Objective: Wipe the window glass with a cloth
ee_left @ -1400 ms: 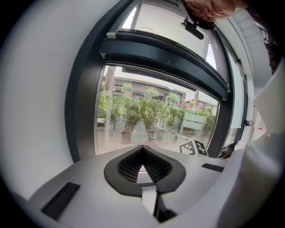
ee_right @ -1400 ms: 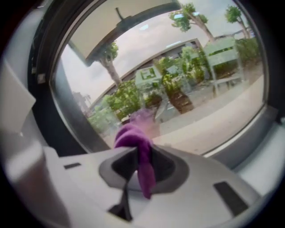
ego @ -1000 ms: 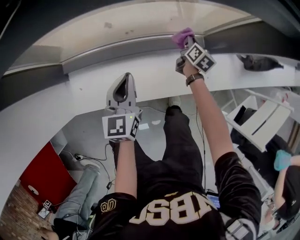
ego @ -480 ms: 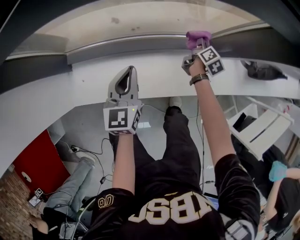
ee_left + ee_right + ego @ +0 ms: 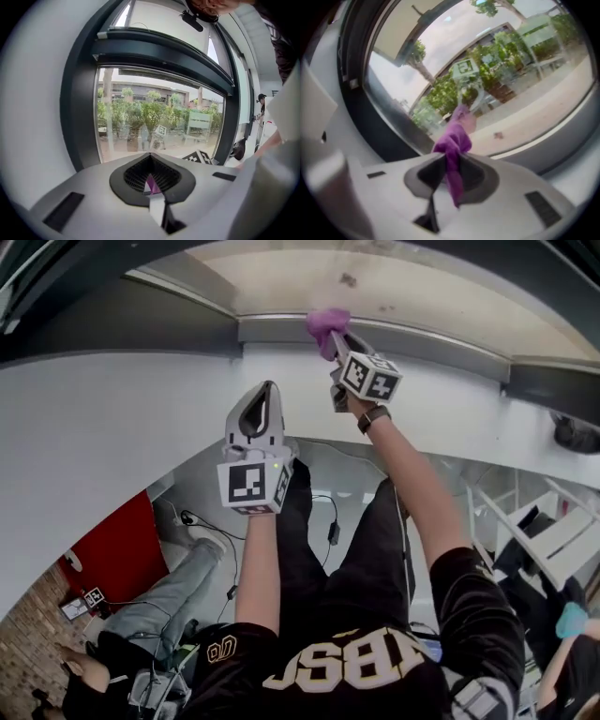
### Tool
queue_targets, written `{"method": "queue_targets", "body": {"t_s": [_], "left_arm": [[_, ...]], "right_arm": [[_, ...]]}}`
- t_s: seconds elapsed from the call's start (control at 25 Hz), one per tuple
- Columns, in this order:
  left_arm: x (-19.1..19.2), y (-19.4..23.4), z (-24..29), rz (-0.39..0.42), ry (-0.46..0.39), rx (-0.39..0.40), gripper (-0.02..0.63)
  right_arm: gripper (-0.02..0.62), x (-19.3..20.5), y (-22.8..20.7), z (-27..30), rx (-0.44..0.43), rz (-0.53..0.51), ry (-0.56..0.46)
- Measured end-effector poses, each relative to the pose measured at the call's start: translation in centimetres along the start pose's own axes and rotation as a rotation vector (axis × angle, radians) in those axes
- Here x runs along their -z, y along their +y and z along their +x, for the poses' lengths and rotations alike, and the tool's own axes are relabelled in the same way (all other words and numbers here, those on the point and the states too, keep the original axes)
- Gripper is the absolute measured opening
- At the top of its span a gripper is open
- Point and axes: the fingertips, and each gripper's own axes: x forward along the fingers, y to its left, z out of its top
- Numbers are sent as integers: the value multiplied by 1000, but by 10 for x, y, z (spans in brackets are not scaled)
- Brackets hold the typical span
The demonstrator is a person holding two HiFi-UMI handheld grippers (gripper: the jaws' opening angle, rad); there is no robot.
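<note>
Purple cloth (image 5: 452, 143) pinched in right gripper (image 5: 451, 171), bunched end pressed against window glass (image 5: 520, 79) low on pane, just above bottom frame (image 5: 560, 152). Empty left gripper (image 5: 150, 176) held back from glass, jaws pressed together. Dark side frame (image 5: 82, 117) bounds pane at left; white sill (image 5: 131, 418) runs beneath. Bare pane stretches either side of cloth.

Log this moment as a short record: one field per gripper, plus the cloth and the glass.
left gripper: jaws together, holding nothing, held back from the glass
right gripper: jaws clamped on the purple cloth
purple cloth: bunched, its tip against the glass, low on the pane
window glass: trees and a building show through; the cloth's reflection meets the cloth
</note>
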Motion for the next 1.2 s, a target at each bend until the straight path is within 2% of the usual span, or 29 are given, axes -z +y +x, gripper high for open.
{"method": "queue_targets", "body": {"t_s": [0.12,0.24,0.44,0.56,0.72,0.84,1.04,1.2], "left_arm": [[6,46,-17,-7,4,-36,18],[8,82,-27,-40,-3,-60,18],[22,101,-35,-68,-31,-86,18],[32,96,-34,-103,-17,-79,18],[32,79,-31,-123,-6,-86,18],[29,46,-20,-105,-5,-74,18],[25,-57,15,-113,-15,16,18],[11,-160,49,-137,-53,86,18]], "right_arm": [[86,41,76,60,-99,-55,68],[86,68,123,110,-126,-100,96],[84,87,145,169,-138,-174,96],[84,92,129,176,-119,-128,112],[84,65,74,141,-31,-64,69],[86,32,2,85,75,-8,12],[86,-35,-147,-39,268,84,-87],[86,-85,-280,-146,435,244,-226]]}}
